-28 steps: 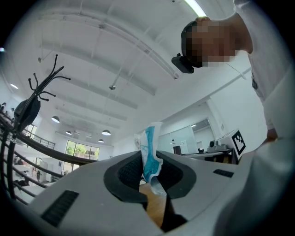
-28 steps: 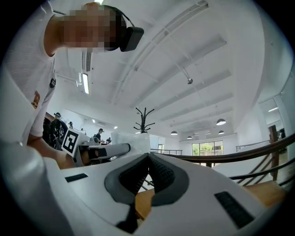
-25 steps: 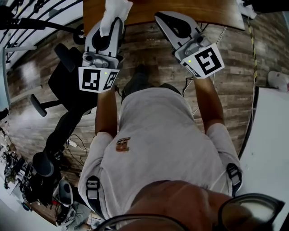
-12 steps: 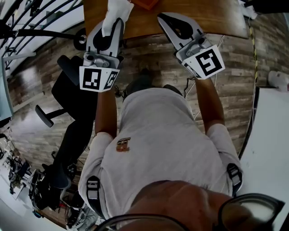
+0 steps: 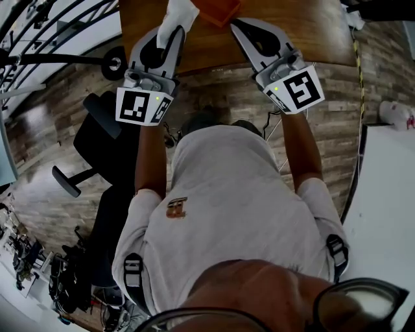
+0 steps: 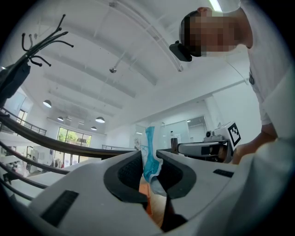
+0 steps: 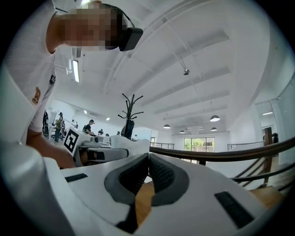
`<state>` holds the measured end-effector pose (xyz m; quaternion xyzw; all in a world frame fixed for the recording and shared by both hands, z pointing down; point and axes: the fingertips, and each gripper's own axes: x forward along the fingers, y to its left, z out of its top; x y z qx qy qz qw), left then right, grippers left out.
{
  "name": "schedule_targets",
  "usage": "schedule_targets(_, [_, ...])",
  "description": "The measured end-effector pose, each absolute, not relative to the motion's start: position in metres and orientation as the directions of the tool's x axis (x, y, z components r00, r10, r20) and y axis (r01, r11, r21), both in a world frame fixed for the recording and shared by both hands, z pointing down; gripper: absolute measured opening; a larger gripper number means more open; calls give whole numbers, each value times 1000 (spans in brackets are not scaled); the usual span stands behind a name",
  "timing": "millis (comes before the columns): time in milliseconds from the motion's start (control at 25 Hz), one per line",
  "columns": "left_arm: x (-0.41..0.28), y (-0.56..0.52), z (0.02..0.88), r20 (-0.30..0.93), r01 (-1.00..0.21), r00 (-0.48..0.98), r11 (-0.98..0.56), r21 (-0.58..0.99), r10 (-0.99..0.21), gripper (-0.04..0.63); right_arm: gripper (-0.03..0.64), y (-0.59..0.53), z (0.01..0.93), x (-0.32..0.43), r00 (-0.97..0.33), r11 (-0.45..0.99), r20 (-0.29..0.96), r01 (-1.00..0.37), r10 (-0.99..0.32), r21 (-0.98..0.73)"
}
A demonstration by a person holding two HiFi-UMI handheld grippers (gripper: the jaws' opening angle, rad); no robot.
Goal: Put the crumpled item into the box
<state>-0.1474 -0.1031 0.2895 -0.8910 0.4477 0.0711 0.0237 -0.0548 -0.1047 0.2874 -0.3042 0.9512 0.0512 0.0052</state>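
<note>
Left tongs (image 5: 170, 35) clamped on soft, white crumpled item (image 6: 150, 143); its blue print shows only in left gripper view. Right tongs (image 7: 148, 162) together, empty.

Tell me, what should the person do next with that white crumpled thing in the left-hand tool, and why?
Probably carry the left gripper a little to the right over the table until the crumpled item hangs above the orange box. Its jaws are clamped on the item, and in the head view the box lies just beside it, not under it.
</note>
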Motion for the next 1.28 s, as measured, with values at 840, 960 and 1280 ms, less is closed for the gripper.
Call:
schedule_targets(840, [-167,-195,319,-67,-710,695,-698,92,-716,75,32,-196,300,-75,-758,755,-6,-650,-652,87])
schedule_targets(960, [-169,-207,328,-30,-698,711,-710,90,-703,75,32,-206,302,-78,-756,753,4,-652,-655,88])
schedule_targets(1280, [-154,-232,351,63,-665,746,-738,116,-663,75,32,-225,305,-71,-754,750,34,-646,-656,144])
